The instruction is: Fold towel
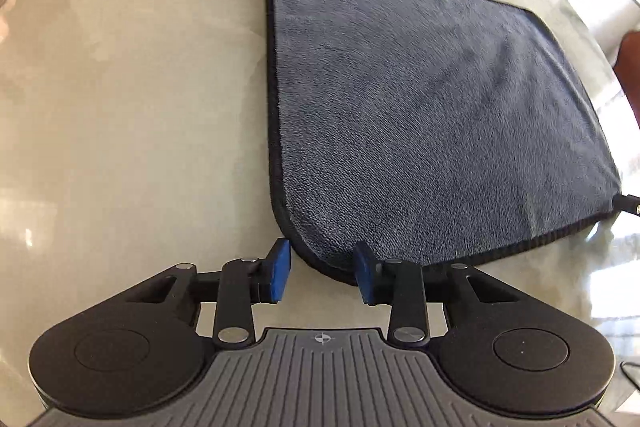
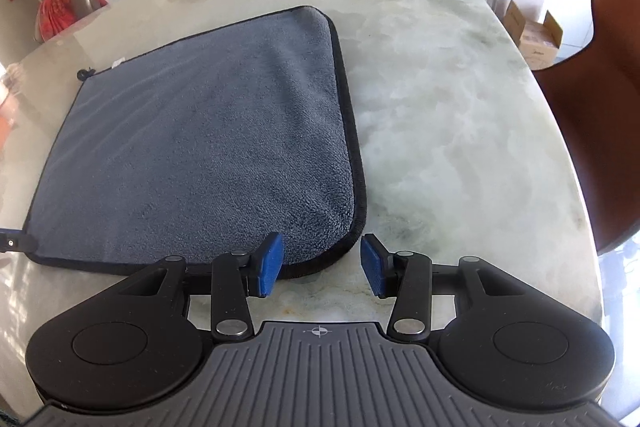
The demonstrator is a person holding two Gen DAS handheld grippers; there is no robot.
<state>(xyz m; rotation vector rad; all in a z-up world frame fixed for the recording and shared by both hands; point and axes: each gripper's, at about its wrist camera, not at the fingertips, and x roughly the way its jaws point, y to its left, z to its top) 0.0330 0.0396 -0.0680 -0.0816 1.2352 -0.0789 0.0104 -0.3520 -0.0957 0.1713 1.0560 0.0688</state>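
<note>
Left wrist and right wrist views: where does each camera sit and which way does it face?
Left wrist: on the left gripper, facing the towel's near left corner; open blue pads show.
Right wrist: on the right gripper, facing the near right corner of the towel; open fingers show.
Shared: towel, marble table.

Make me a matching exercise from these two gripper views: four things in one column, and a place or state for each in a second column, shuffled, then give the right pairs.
Things:
1. towel
2. left gripper
3. right gripper
4. brown chair

Places or states:
A. open at the towel's near right corner
B. beside the table's right edge
C. lying flat and unfolded on the table
D. open at the towel's near left corner

Pairs: 1-C, 2-D, 3-A, 4-B
</note>
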